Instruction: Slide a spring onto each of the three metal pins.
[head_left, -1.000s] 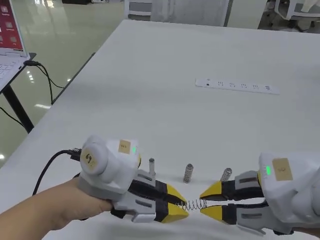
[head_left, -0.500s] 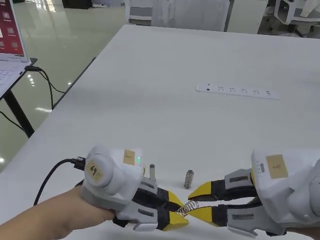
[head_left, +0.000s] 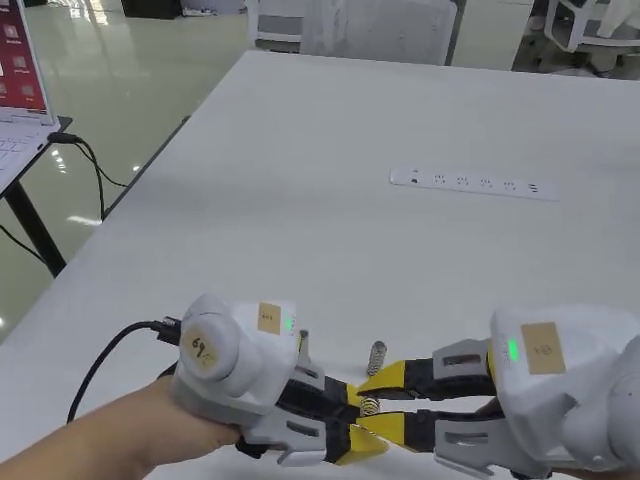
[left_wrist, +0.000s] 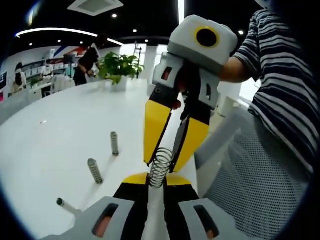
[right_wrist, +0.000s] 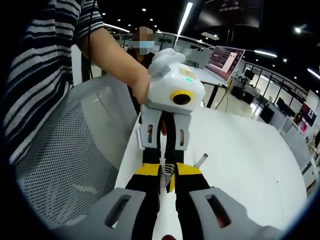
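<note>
While left gripper clamps small coiled steel spring above white tabletop, right gripper grip unclear; glossy floor beyond.

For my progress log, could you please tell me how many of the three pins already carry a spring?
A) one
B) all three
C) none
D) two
D: in the left gripper view the far pin and the middle pin each wear a spring, while the near pin stands bare and the third spring is held in the jaws.
</note>
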